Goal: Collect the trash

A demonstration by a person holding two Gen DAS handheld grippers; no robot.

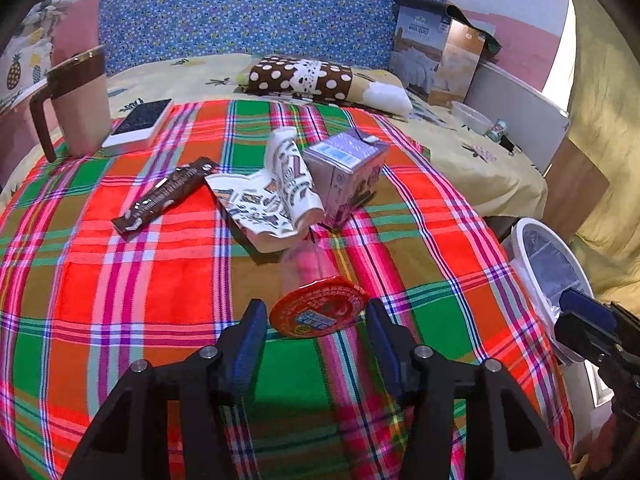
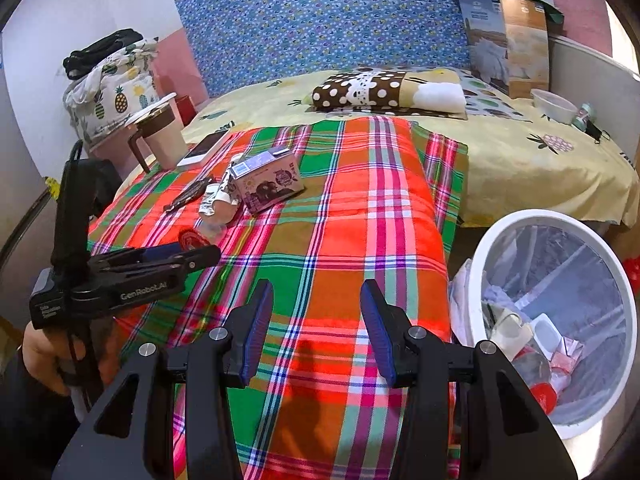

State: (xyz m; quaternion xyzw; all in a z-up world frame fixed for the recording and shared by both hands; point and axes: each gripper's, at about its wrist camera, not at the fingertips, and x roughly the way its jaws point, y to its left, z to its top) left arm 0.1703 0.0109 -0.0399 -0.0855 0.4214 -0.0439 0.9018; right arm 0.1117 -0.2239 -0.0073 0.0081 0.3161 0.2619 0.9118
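- Bin sits on the floor off the right edge of the plaid blanket; it already holds a bottle with a red cap, a crumpled cup and some wrappers, so part of the pickup looks done
- Still on the blanket: clear plastic cup with red foil lid, lying on its side; crumpled patterned paper wrapper; purple drink carton, touching the wrapper; brown snack bar wrapper, a bit apart to the left
- My left gripper: jaws open, one on each side of the red lid, pads not touching it yet, nothing held
- My right gripper: jaws wide, empty, hovering over bare blanket near the bin
- Mug and phone at the far left corner look like keepers, not trash
- Estimate: four items left, cup looks like the next one
- No full stop on progress: roughly midway, judging by bin contents versus what's left
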